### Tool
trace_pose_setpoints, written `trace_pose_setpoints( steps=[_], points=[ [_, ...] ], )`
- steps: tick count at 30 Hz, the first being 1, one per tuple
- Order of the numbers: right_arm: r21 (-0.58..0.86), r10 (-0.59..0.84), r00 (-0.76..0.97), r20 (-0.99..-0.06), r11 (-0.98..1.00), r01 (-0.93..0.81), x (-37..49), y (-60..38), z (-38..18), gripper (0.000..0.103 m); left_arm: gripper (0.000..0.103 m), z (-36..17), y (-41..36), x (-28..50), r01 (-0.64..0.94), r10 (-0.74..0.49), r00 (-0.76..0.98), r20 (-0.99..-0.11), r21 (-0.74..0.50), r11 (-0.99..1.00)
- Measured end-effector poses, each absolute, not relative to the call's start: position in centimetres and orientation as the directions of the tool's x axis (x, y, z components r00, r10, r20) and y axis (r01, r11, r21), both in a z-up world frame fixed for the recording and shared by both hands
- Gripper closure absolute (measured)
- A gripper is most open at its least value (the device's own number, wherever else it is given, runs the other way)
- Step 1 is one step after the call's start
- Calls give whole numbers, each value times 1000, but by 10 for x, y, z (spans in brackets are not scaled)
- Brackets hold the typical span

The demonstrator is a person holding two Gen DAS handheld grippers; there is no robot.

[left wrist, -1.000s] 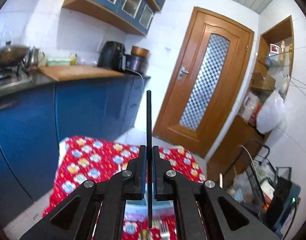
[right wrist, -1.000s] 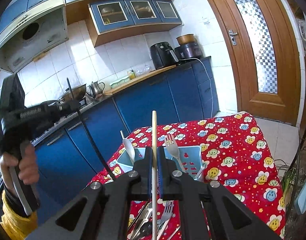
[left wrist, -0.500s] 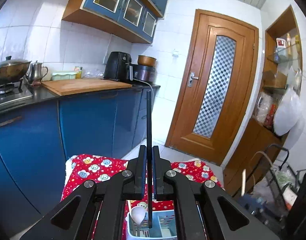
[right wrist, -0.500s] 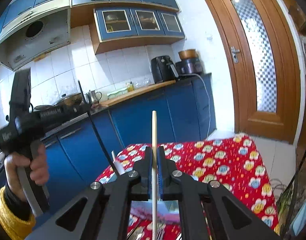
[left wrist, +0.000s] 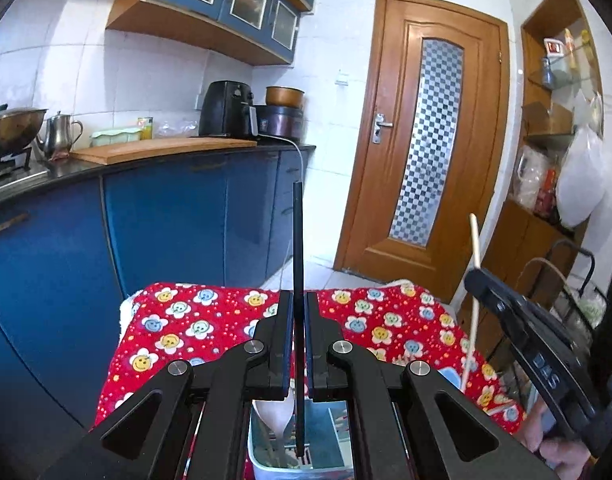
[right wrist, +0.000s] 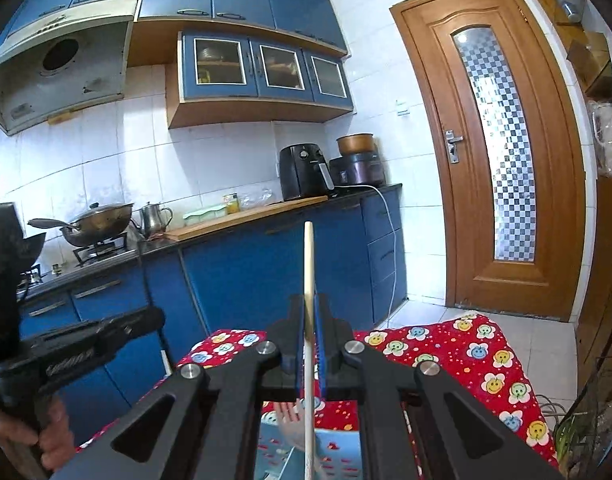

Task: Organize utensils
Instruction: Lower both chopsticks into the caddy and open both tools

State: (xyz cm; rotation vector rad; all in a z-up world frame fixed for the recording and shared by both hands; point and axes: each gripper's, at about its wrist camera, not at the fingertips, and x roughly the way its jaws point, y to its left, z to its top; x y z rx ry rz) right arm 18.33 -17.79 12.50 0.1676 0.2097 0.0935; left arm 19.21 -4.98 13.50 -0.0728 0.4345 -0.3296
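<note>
**Two chopsticks poised over the holder as kitchen tidy-up goes on**

A black chopstick stands nearly upright, its lower tip already inside the pale blue utensil holder that sits near the viewer on the flowered red tablecloth. The left gripper is clamped tight on the stick's middle. Beside that tip a white spoon already rests in the same holder. To the right, the right gripper pinches a pale wooden chopstick just as firmly and holds it upright above the holder, its lower end blurred against the blue plastic. Neither stick has been let go, so both drops appear still to come; whether more cutlery waits on the table cannot be seen. Far behind stand the blue cabinets and the wooden door.
</note>
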Motion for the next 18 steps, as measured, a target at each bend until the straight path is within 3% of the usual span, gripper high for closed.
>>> trace_pose_setpoints(
  steps=[7, 12, 15, 18],
  points=[
    [114, 87, 972, -220, 992, -63, 193, -170, 110, 97, 98, 116, -52, 195, 306, -337, 833, -438, -143, 941],
    [162, 162, 936, -312, 980, -116, 195, -171, 99, 96, 98, 106, -55, 192, 328, -352, 808, -473, -136, 935],
    [153, 173, 928, -330, 980, -129, 188, -168, 98, 80, 95, 103, -56, 188, 339, -360, 796, -486, -135, 931],
    [160, 185, 928, -322, 977, -139, 178, -168, 103, 77, 84, 104, -57, 183, 349, -366, 787, -496, -131, 928]
  ],
)
